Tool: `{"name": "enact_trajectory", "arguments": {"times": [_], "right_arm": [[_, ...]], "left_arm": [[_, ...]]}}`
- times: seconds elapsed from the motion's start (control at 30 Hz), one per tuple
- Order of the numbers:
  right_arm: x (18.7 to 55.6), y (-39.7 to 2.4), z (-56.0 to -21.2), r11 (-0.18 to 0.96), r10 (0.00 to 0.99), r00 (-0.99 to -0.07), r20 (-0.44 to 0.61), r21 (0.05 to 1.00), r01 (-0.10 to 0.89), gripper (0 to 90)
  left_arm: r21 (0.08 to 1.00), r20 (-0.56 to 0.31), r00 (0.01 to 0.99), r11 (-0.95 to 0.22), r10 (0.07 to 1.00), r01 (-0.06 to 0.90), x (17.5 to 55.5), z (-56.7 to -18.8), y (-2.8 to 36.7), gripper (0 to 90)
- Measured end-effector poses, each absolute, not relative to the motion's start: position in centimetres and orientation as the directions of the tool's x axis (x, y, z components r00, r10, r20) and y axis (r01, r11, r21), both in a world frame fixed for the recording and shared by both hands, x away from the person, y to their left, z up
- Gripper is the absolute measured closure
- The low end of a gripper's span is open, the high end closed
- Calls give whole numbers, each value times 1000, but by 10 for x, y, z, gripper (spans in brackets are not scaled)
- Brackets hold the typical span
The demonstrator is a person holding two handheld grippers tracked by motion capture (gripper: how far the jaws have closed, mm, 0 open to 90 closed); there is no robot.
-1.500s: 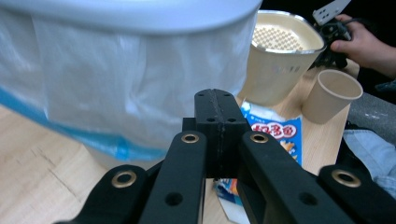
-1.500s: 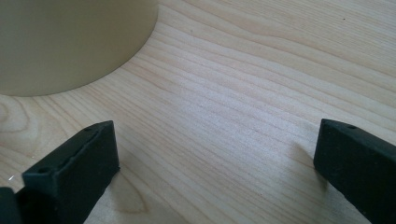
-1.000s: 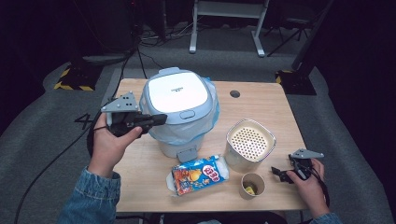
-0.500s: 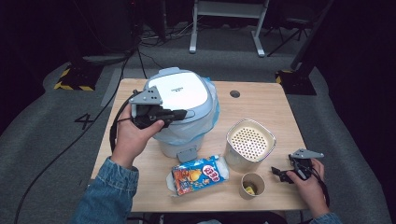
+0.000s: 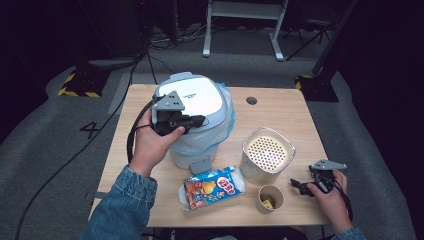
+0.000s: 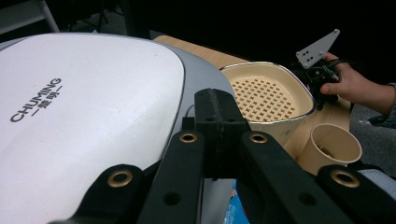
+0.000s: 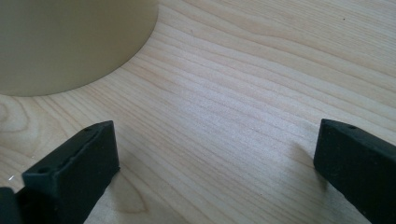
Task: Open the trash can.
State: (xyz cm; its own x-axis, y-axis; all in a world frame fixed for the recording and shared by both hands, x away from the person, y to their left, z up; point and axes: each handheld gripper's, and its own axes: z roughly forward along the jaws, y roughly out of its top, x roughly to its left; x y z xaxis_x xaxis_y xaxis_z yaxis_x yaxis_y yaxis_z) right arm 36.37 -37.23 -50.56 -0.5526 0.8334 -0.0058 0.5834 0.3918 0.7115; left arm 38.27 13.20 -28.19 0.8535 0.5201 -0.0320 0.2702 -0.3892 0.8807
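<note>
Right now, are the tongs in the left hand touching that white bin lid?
Cannot tell. In the left gripper view the shut left tongs sit at the lid edge, but no contact or gap shows plainly.

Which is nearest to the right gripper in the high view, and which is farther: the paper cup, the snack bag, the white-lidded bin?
From the right gripper:
1. paper cup, just beside it at the table's near edge.
2. snack bag, beyond the cup, mid-front.
3. white-lidded bin, far across the table, under the left gripper.
</note>
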Motion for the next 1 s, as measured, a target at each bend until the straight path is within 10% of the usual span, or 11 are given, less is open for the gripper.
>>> {"name": "enact_trajectory", "arguments": {"times": [0.6, 0.73, 1.0], "right_arm": [[364, -372, -506, 392, 833, -553, -6, 711, 584, 1], [364, -372, -506, 392, 833, -553, -6, 711, 584, 1], [364, -372, -506, 392, 833, -553, -6, 711, 583, 1]], "left_arm": [[875, 13, 841, -414, 540, 252, 382, -280, 131, 897], [882, -21, 850, -390, 526, 264, 378, -279, 132, 636], [893, -28, 882, -385, 470, 234, 346, -284, 135, 436]]}}
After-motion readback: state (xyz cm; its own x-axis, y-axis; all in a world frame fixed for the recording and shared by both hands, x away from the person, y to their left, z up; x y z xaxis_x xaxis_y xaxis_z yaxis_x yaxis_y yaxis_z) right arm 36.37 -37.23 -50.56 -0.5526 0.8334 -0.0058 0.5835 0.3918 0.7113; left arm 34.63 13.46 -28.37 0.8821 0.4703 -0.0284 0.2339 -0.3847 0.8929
